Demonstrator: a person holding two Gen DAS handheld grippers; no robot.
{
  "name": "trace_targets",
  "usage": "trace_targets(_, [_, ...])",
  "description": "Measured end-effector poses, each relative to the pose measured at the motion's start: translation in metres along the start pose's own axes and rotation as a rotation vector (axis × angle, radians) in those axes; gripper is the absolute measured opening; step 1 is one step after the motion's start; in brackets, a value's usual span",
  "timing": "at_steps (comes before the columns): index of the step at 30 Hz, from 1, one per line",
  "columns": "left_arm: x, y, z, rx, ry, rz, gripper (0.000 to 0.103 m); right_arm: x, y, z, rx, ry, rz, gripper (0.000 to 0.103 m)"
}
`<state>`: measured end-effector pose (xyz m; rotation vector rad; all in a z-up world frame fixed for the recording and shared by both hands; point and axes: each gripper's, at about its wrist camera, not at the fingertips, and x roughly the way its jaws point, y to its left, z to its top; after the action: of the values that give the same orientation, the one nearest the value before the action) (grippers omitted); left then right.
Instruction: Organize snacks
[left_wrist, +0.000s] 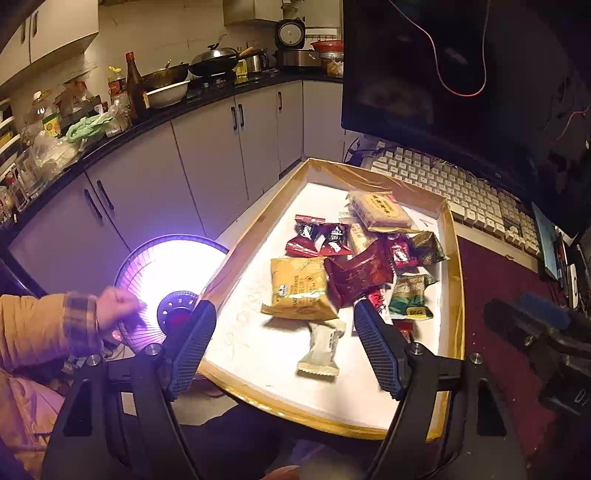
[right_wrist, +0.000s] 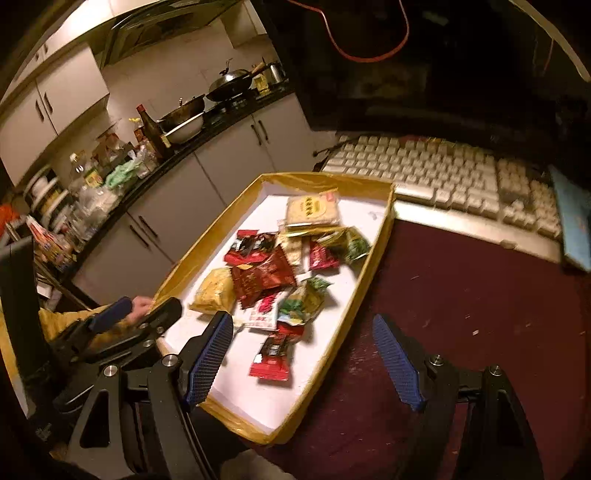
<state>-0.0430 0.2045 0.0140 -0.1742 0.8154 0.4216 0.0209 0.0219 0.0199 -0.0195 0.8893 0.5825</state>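
Both empty, wide open: left claw (left_wrist: 284, 325) poised over cream packet (left_wrist: 320, 349) ahead, right claw (right_wrist: 303, 332) straddling tray (right_wrist: 365, 266) rim, likely picking next.

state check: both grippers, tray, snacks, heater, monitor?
left gripper: jaws open, empty, over the tray's near end
right gripper: jaws open, empty, straddling the tray's right rim
tray: open box, no lid
snack packets: sealed, heaped loose in the tray
heater: on, glowing
monitor: screen dark
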Motion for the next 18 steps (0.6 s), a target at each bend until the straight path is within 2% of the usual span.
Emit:
trace_targets(7, [0.001,0.003,0.001,-0.003,0.023,-0.037,0.077,0.0,0.009,0.002,-0.032,0.001,0.012,0.08])
trace_targets(18, [0.001,0.005,-0.002,0.004,0.025,-0.021,0.077,0.003,0.013,0.002,-0.056,-0.001,-0.006,0.08])
